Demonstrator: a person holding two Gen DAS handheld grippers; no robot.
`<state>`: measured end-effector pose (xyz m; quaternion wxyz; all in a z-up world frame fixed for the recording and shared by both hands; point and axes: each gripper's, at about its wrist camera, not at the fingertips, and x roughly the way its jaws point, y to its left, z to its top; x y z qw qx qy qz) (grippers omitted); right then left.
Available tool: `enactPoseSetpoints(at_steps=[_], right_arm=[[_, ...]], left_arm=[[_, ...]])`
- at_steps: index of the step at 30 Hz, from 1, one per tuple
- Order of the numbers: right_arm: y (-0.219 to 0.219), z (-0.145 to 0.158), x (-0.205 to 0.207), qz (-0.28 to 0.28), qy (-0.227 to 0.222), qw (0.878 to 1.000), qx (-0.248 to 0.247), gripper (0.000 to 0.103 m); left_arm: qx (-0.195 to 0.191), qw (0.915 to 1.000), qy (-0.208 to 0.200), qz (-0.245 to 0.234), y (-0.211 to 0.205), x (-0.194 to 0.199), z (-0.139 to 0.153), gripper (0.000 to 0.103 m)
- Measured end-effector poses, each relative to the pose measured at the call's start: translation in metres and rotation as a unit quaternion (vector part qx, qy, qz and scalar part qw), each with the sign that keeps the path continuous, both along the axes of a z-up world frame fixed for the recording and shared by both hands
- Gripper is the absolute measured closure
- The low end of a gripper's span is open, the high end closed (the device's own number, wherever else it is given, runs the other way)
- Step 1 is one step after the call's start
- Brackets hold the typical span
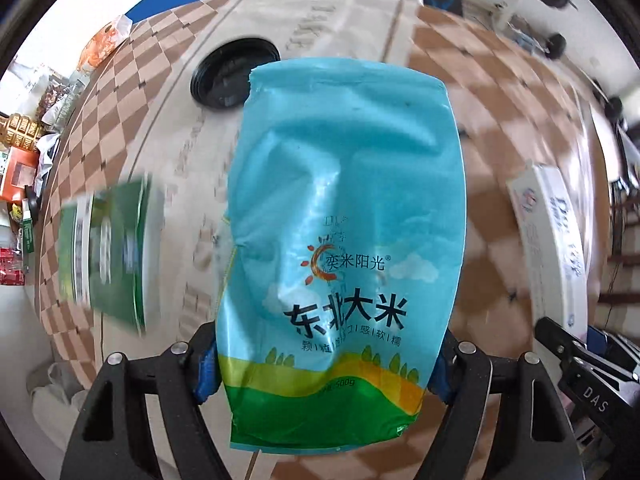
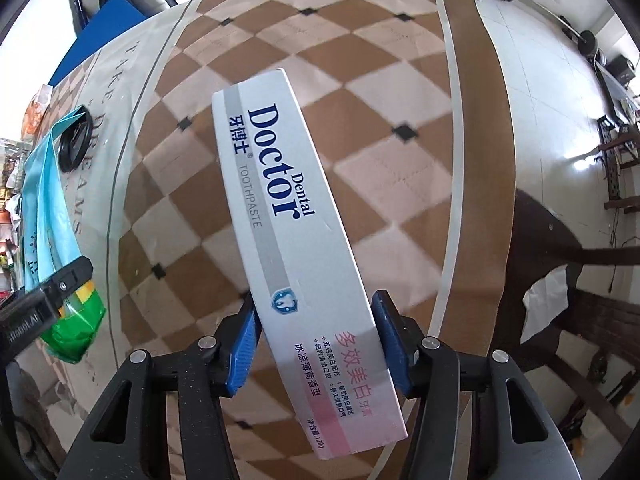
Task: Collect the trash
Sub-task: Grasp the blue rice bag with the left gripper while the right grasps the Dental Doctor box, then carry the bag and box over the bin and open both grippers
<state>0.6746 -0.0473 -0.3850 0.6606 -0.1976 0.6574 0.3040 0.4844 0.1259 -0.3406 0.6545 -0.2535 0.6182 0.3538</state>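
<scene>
Toothpaste box [image 2: 296,248] showing "Dental Doctor TOOTHPASTE", "牙博士", "120g"; blue rice bag [image 1: 344,240] showing "东北大米", "500g"; right tongs [image 1: 592,368] showing "DAS".

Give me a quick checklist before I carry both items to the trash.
1. Left gripper shut on rice bag: ok, fingers press both bag edges.
2. Right gripper shut on toothpaste box: ok, though the box sits tilted.
3. Both items lifted clear of the rug: ok.
4. Grippers apart from each other: ok, side by side without touching.
5. Trash bin location: cannot tell; only a black lid lies on the rug.
6. Litter left: not ok, a green packet remains.
</scene>
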Motion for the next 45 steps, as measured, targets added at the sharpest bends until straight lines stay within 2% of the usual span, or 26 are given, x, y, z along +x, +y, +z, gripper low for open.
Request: enactPoseSetpoints(at_steps=[2,3,7,9,13,16,17,19,22,28,34,40,45], right_arm=[[-0.012,-0.006,-0.023,0.002,0.017,1.000,-0.005,0.047],[-0.017,-0.009,-0.030,0.002,0.023,1.000,-0.008,0.047],[-0.030,-0.027,-0.055,0.009,0.031,0.999,-0.031,0.046],[-0.026,-0.026,-0.063,0.029,0.002,0.999,-0.035,0.045],[-0.017,-0.029,-0.071,0.049,-0.012,0.998,-0.046,0.040],[-0.014,-0.028,-0.078,0.059,-0.028,0.997,-0.047,0.040],[-0.011,-0.027,-0.080,0.060,-0.033,0.997,-0.046,0.040],[-0.004,-0.022,-0.086,0.066,-0.048,0.996,-0.040,0.053],[0.000,-0.019,-0.094,0.065,-0.040,0.997,-0.029,0.053],[-0.013,0.009,-0.113,0.070,-0.076,0.995,-0.001,0.054],[-0.031,0.041,-0.153,0.080,-0.098,0.992,0.020,0.054],[-0.056,0.069,-0.215,0.085,-0.116,0.988,0.048,0.054],[-0.085,0.085,-0.292,0.080,-0.116,0.987,0.073,0.054]], left_arm=[[-0.002,0.9998,0.014,-0.010,-0.020,-0.013,-0.007,0.027],[-0.007,0.9997,0.021,-0.011,-0.025,-0.006,-0.013,0.027],[-0.030,0.9983,0.049,-0.008,-0.049,-0.027,-0.038,0.027],[-0.033,0.9981,0.052,-0.003,-0.053,-0.033,-0.044,0.027],[-0.032,0.9981,0.052,0.001,-0.059,-0.034,-0.043,0.027],[-0.024,0.9983,0.053,0.002,-0.050,-0.034,-0.044,0.027],[-0.023,0.9984,0.051,0.004,-0.048,-0.035,-0.043,0.027],[-0.021,0.9987,0.046,0.007,-0.051,-0.031,-0.046,0.027],[-0.019,0.9993,0.031,0.012,-0.067,-0.051,-0.036,0.027],[0.003,0.9999,0.002,0.010,-0.080,-0.074,-0.004,0.027],[0.022,0.9994,-0.027,0.005,-0.104,-0.122,0.027,0.027],[0.036,0.9976,-0.060,-0.005,-0.123,-0.178,0.053,0.027],[0.038,0.9955,-0.087,-0.007,-0.134,-0.246,0.065,0.027]])
